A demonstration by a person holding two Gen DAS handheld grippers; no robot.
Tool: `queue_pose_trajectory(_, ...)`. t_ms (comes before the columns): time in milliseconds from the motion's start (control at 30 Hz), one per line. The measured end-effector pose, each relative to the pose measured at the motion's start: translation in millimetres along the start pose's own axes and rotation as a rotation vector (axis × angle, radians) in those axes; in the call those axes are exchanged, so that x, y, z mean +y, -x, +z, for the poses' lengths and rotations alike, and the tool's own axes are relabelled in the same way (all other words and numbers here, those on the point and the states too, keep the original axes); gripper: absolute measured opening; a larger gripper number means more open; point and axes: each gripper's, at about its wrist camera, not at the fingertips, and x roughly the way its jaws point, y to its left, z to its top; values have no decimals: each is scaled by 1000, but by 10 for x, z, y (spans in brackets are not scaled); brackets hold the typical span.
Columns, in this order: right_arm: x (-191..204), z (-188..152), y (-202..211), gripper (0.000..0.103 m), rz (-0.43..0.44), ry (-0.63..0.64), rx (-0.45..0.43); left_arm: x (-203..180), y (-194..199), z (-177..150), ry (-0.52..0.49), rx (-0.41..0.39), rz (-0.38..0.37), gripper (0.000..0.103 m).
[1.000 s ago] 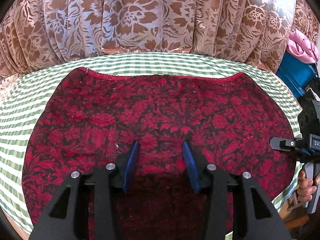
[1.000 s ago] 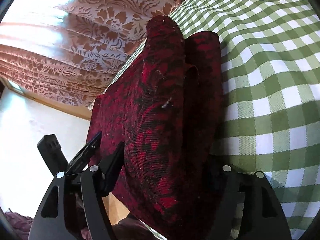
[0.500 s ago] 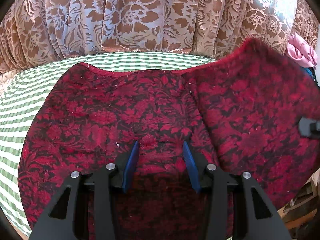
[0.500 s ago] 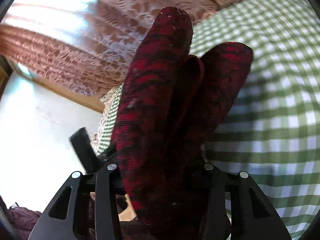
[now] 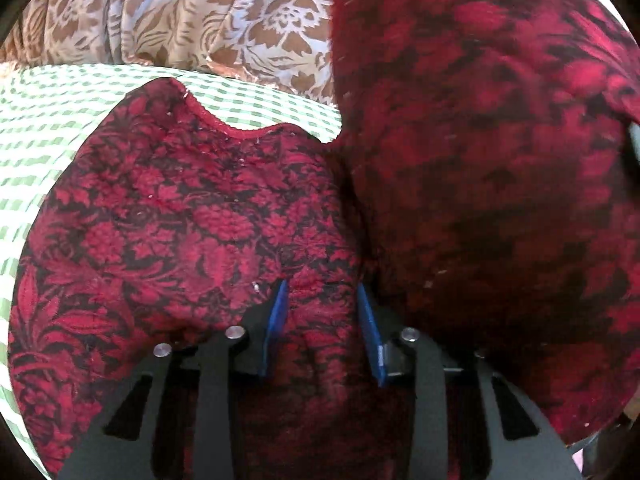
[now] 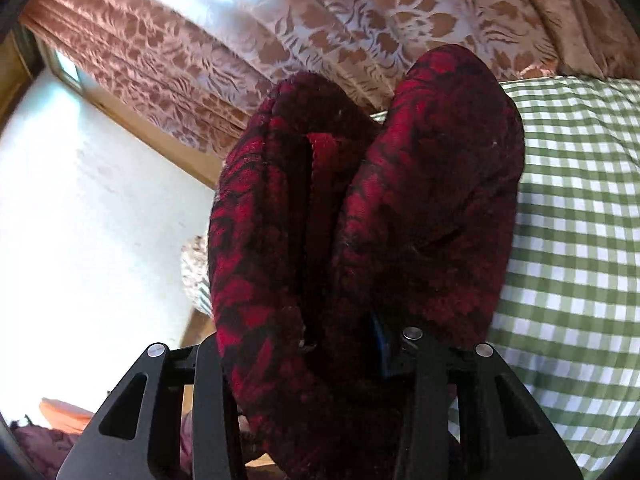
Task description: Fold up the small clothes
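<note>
The left black two-finger gripper has matte angular arms with triangular cut-outs, round silver screw heads at the pivots, and thin blue pads lining its fingers. The right black two-finger gripper matches it; one blue pad shows.

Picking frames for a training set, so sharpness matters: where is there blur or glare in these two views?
Left wrist view: the lifted half of the red cloth is smeared by motion, the flat half sharp. Right wrist view: the wall is blown out white, and the curtain is slightly soft.
</note>
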Motion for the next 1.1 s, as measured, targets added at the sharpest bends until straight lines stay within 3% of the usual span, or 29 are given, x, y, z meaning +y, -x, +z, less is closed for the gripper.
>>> queue_pose_trajectory(133,202,82,-179,39,-79,64,26,218,278,-7,75,-17,-53,27)
queue_pose_trajectory(367,654,22,-623,39,-295,248,70,921,1008,-95,197,-113,-52,29)
queue_pose_trajectory(533,945,-266,-1102,43,-451,436,77,1296,1467,-29,278,-196,-176,29)
queue_pose_trajectory(667,1031,-500,-1433,46,-526,550,60,1360,1631,176,276,-231,-281,35)
queue_pose_trajectory(800,1124,-729,-1581,50,-603,681,5,1236,1519,447,198,-181,-315,46)
queue_pose_trajectory(933,1191,-870,-1666,52,-662,785,-26,1065,1196,726,122,-69,-272,50)
queue_pose_trajectory(1100,1222,-981,-1698,52,-701,866,-59,845,822,847,33,79,-197,51)
